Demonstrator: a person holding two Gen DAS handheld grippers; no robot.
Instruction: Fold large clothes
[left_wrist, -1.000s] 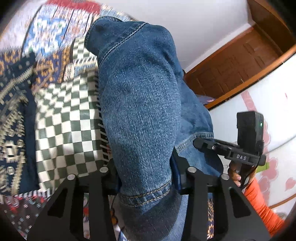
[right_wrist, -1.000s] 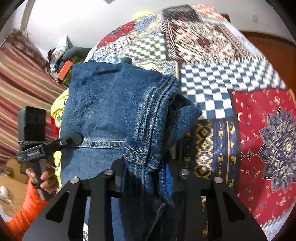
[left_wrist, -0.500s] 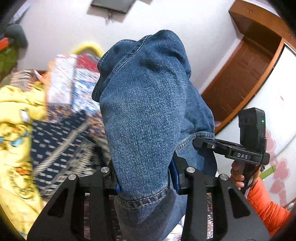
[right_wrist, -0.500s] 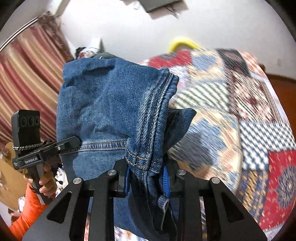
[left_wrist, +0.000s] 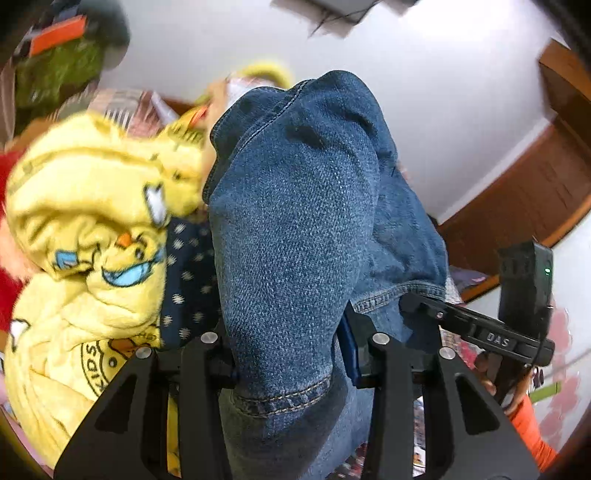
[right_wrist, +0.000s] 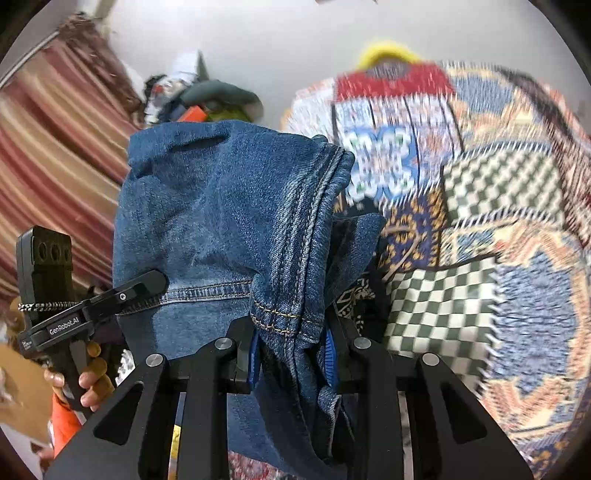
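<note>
Both grippers, left (left_wrist: 291, 354) and right (right_wrist: 291, 347), clamp the folded jeans (left_wrist: 295, 229) above the patchwork bedspread (right_wrist: 480, 258); mid-carry, next needs setting them down flat

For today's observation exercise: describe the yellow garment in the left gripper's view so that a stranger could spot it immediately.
Start at the blue jeans clamped in the left gripper. Just left of them lies a crumpled yellow fleece garment against dark dotted fabric. Only it carries blue-and-orange cartoon prints.

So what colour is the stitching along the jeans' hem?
Tan-gold thread on the blue denim jeans, clearest in the right wrist view.
</note>
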